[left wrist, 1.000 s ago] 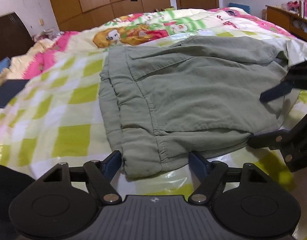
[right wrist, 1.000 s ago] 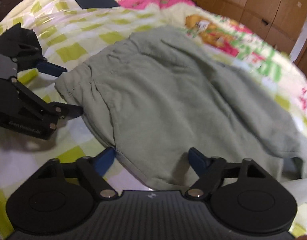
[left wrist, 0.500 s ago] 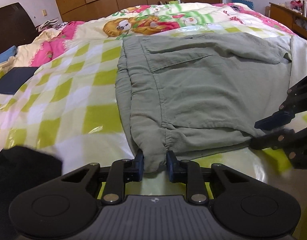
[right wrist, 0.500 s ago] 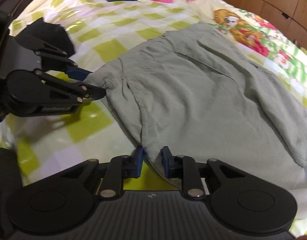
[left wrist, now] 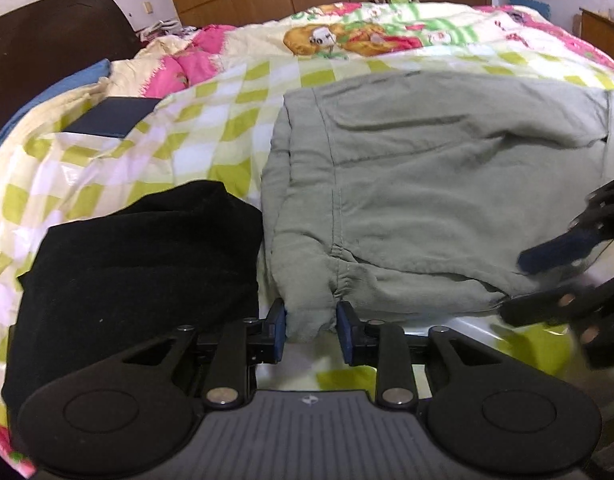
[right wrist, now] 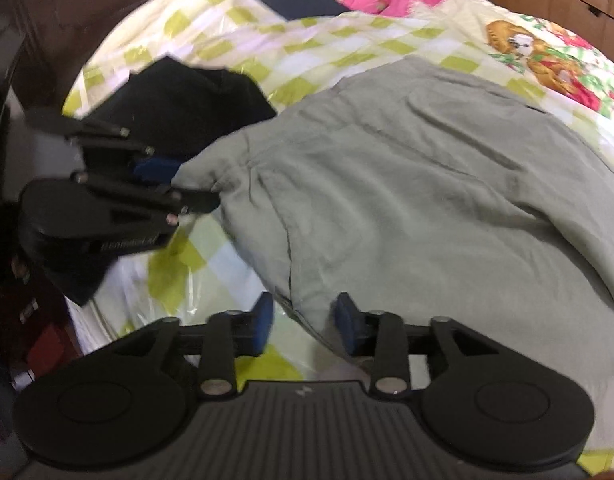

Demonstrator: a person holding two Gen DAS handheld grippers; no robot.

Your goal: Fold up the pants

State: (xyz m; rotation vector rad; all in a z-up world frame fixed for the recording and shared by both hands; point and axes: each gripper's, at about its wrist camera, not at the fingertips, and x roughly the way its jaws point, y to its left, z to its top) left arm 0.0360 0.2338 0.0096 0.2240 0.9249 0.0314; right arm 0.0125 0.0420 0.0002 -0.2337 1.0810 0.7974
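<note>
Folded grey-green pants [left wrist: 427,200] lie on the checked bedspread, also in the right wrist view [right wrist: 407,200]. My left gripper [left wrist: 311,330] is shut on the pants' near left corner, cloth bunched between its blue pads. My right gripper [right wrist: 303,322] grips the pants' near edge, its pads a bit apart with cloth between them. Each gripper shows in the other's view: the right one [left wrist: 563,276] at the right, the left one [right wrist: 119,196] at the left.
A folded black garment [left wrist: 139,280] lies just left of the pants, also in the right wrist view [right wrist: 179,104]. A dark blue flat item [left wrist: 111,122] lies further back. The green-and-white bedspread [left wrist: 211,128] has a glossy plastic cover. Wooden wardrobes stand behind.
Both grippers closed on the pants' near edge, then pulled it toward me and to the left. The black garment has come into view beside the pants.
</note>
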